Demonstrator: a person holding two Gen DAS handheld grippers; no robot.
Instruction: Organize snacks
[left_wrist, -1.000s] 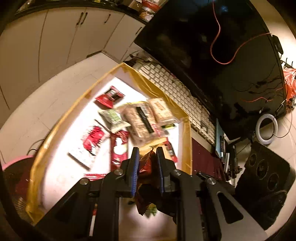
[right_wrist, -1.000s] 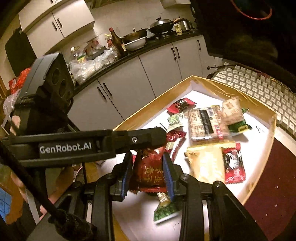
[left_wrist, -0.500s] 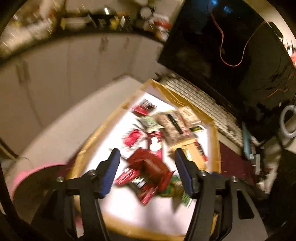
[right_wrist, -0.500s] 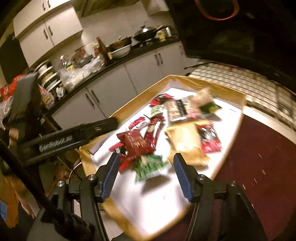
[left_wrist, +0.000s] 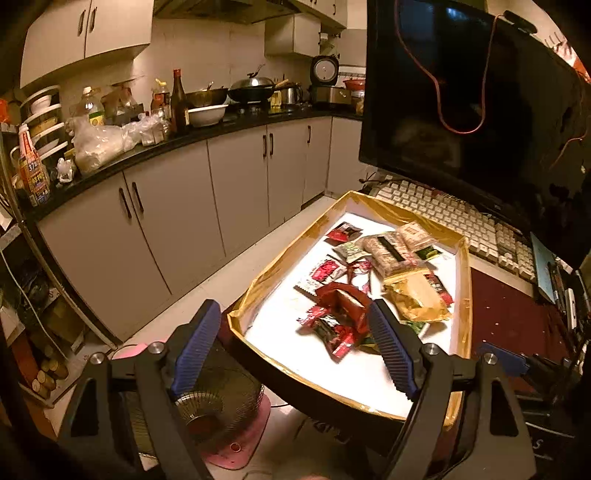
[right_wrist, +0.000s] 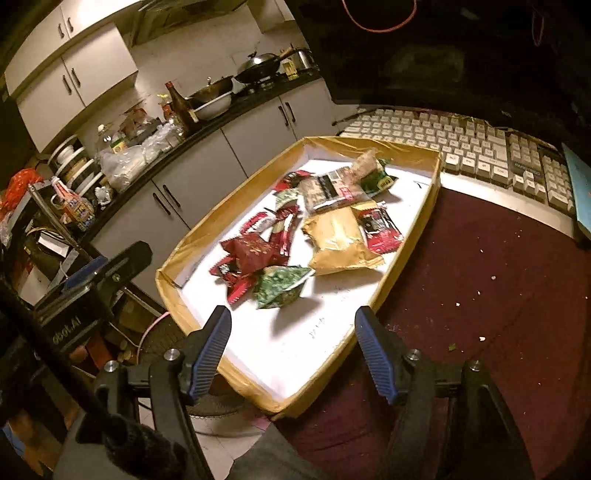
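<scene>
A shallow tray with a gold taped rim and a white floor holds a loose pile of snack packets. A crumpled dark red packet lies on top of several small red ones. Beside it are a green packet and a gold bag. My left gripper hangs over the tray's near corner, its jaws opening with nothing between them. My right gripper is over the tray's near end, jaws opening too and empty.
A white keyboard and a dark monitor stand behind the tray. A dark red mat lies to its right. A pink fan sits on the floor under the tray's near edge. Kitchen cabinets line the far side.
Both grippers went from shut on red packets to wide open and drew back from the tray. The red packets now lie loose in the pile.
</scene>
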